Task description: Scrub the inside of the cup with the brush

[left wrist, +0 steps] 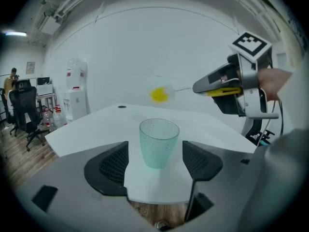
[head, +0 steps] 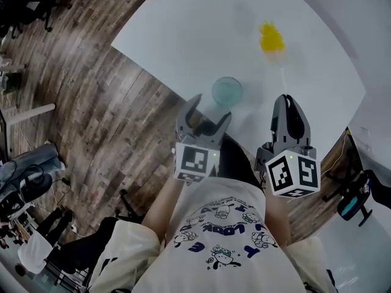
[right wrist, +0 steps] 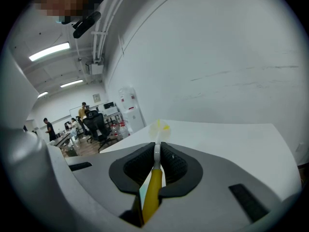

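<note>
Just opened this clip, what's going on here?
A person at a white table holds a gripper in each hand. The right gripper is shut on the handle of the brush, whose yellow head points out over the table. The left gripper is open, and the cup stands upright just ahead of its jaws, untouched. No scrubbing has started yet.

- cup (left wrist: 159, 142): translucent pale-teal tumbler, upright, standing on the white counter (head: 183, 29) near its edge.
- brush (right wrist: 152, 190): yellow handle, thin white stem, yellow head; clamped in the right claw (right wrist: 156, 151), head out over the counter.
</note>
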### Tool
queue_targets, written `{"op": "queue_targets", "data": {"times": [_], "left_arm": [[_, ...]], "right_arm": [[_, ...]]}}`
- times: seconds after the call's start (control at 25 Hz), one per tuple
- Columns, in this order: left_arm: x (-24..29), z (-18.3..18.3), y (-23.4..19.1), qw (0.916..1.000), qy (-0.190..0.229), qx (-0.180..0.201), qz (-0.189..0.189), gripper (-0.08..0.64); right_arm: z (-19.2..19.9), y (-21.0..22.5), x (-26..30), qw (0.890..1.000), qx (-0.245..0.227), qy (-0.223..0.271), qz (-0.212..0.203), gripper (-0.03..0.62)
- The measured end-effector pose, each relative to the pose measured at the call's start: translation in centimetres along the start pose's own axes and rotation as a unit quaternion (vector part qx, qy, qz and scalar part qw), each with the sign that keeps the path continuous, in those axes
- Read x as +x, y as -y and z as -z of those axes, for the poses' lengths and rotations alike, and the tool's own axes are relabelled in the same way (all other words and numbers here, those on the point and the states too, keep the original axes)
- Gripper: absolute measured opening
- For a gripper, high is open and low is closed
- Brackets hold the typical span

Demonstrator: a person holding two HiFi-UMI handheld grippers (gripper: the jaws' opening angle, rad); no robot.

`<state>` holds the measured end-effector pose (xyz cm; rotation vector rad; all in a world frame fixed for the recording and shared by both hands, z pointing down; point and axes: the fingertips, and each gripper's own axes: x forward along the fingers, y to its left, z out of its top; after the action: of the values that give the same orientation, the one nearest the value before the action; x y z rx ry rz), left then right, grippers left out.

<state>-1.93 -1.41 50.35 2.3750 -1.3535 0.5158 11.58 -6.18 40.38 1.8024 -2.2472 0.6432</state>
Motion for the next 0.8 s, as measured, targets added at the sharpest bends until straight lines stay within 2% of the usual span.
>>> {"op": "queue_targets", "data": {"times": [0.12,0.28,0.56,0.8], "left_arm": [[0.8,0.6,-0.1,1.0000,-0.004,0.006,0.004,0.335],[1.7,1.4,0.2,0.9992,-0.017,0.017,0.033,0.336],[3.3,2.1,0.6,0.9975,-0.031,0.021,0.059,0.357],[4.7,2.0,0.2,0.9972,-0.039,0.030,0.056,0.371]], "right_arm": [[0.7,-0.3,0.2,1.000,-0.001,-0.006,-0.002,0.044],[1.5,-0.5,0.4,1.000,-0.002,-0.015,0.003,0.044],[2.5,0.0,0.7,1.000,0.001,-0.024,0.014,0.044],[3.3,0.7,0.9,0.999,0.009,-0.032,0.022,0.044]]}}
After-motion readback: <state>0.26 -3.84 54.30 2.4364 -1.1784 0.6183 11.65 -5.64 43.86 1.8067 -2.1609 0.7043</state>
